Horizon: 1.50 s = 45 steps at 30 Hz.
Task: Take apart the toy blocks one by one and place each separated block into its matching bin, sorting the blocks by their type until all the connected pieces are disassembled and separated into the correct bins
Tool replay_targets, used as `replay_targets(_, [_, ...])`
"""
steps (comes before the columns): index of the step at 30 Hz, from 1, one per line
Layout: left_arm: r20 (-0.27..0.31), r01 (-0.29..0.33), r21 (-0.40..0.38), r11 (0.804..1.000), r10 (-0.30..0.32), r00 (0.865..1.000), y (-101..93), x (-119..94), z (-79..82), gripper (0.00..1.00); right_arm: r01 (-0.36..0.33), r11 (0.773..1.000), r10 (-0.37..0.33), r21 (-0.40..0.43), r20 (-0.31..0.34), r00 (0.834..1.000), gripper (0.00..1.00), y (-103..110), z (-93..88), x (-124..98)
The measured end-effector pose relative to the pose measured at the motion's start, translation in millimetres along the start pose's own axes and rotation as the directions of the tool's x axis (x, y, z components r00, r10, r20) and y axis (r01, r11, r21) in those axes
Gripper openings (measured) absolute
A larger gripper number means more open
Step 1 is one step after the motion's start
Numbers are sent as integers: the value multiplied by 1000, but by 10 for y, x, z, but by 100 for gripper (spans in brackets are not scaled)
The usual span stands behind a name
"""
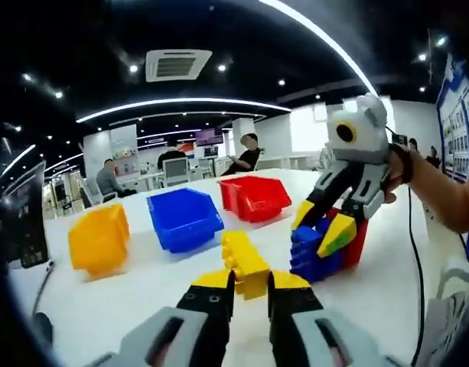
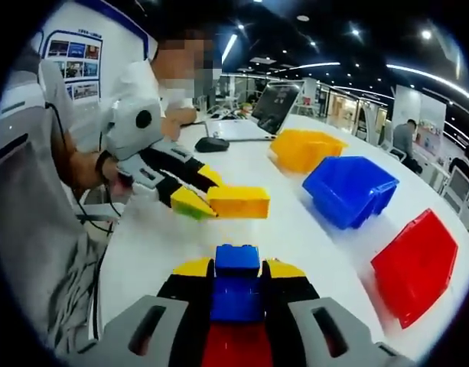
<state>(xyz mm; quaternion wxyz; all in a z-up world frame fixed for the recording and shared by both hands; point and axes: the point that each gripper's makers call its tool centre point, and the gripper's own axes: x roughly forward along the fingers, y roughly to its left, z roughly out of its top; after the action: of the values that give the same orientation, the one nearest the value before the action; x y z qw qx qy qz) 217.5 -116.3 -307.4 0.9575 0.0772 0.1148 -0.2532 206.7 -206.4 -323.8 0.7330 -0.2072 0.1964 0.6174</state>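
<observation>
yellow block in left tool, apart

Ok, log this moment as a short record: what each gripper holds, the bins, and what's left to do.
left gripper: shut on yellow block, jaws at its near end
right gripper: shut on blue-and-red block stack
blocks: yellow block already apart from the stack
yellow bin: nothing seen inside
blue bin: nothing seen inside
red bin: nothing seen inside
surface: white table
remaining: yellow block not yet binned; blue and red blocks still joined
</observation>
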Motion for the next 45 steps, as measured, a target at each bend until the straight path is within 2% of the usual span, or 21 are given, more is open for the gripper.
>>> replay_targets(3, [33,-87,2,996,87,996,437,-63,176,19,-1,1000,1,-1,-2,1000,26,-1,0,3])
replay_targets(7, [94,-195,-56,979,200,975,990,-148,359,19,-4,1000,4,0,3,1000,26,-7,5,15])
replay_targets(9, [101,-279,-73,957,286,953,1322,-190,364,19,-6,1000,6,1,8,1000,26,-11,8,20])
replay_targets(12, [101,-343,-107,933,354,930,1718,-168,340,19,-8,1000,8,0,7,1000,26,-18,13,32])
replay_targets(15, [83,-372,-136,918,385,919,2061,-43,291,19,-10,1000,10,-2,5,1000,26,-21,15,39])
replay_targets(16, [79,-372,-139,918,385,919,2140,11,281,19,-11,1000,11,-2,5,1000,26,-22,15,40])
replay_targets(20, [61,-370,-152,917,382,922,2323,202,253,19,-11,1000,11,-1,6,1000,26,-23,15,41])
replay_targets(22, [55,-394,-147,907,405,912,2446,297,243,19,-11,1000,11,-2,7,1000,26,-22,16,41])
replay_targets(27, [62,-396,-156,905,409,910,2514,456,279,19,-13,1000,13,-3,9,1000,27,-24,21,47])
replay_targets(29, [59,-414,-148,898,426,903,2547,469,283,19,-14,1000,14,-1,9,1000,27,-29,26,55])
replay_targets(33, [63,-415,-155,897,428,902,2585,504,269,20,-15,1000,15,-2,4,1000,27,-26,25,54])
replay_targets(35, [53,-429,-173,887,443,895,2661,518,223,20,-18,1000,18,-2,4,1000,27,-24,25,52])
replay_targets(38, [62,-408,-207,889,428,901,2629,523,200,20,-19,1000,19,-3,0,1000,27,-21,28,56])
replay_targets(42, [55,-422,-213,881,442,895,2686,519,173,20,-22,1000,22,-5,0,1000,27,-19,31,61])
replay_targets(45, [73,-391,-233,890,417,906,2656,529,203,20,-21,1000,21,-3,3,1000,27,-19,35,64])
